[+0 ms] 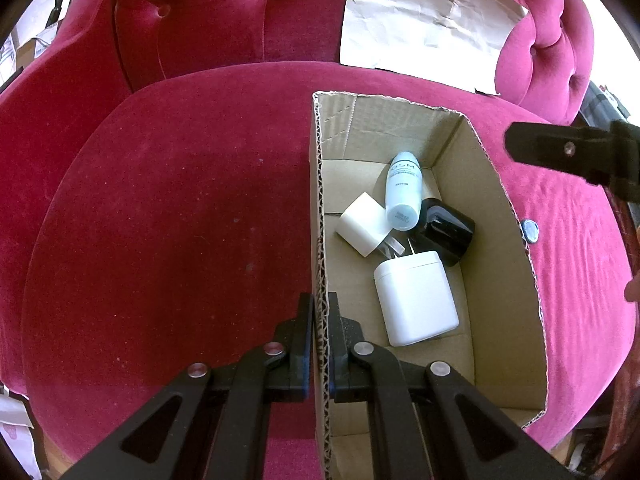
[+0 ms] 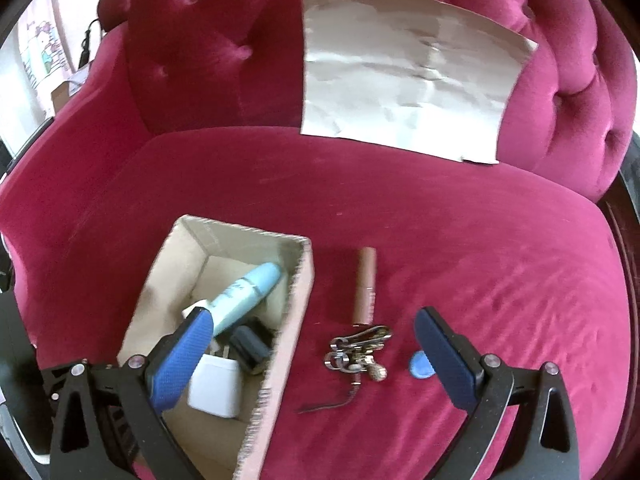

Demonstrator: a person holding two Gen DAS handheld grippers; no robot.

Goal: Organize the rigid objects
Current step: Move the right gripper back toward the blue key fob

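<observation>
An open cardboard box (image 1: 504,216) stands on the crimson velvet seat. My left gripper (image 1: 320,314) is shut on the box's left wall. Inside lie a pale blue bottle (image 1: 404,190), a small white charger (image 1: 362,224), a black block (image 1: 444,232) and a larger white charger (image 1: 416,300). My right gripper (image 2: 312,314) is open wide, hovering over the box's right wall (image 2: 280,360), with nothing between its pads. On the seat beside the box (image 2: 188,248) lie a pinkish-brown tube (image 2: 366,284), a bunch of keys (image 2: 356,352) and a small blue pick (image 2: 420,364).
A crumpled beige paper sheet (image 2: 408,72) leans on the tufted backrest (image 2: 208,52). A small round silver piece (image 1: 530,232) lies on the cushion right of the box. A fingertip of the person (image 1: 632,292) shows at the right edge. A thin dark thread (image 2: 328,404) trails below the keys.
</observation>
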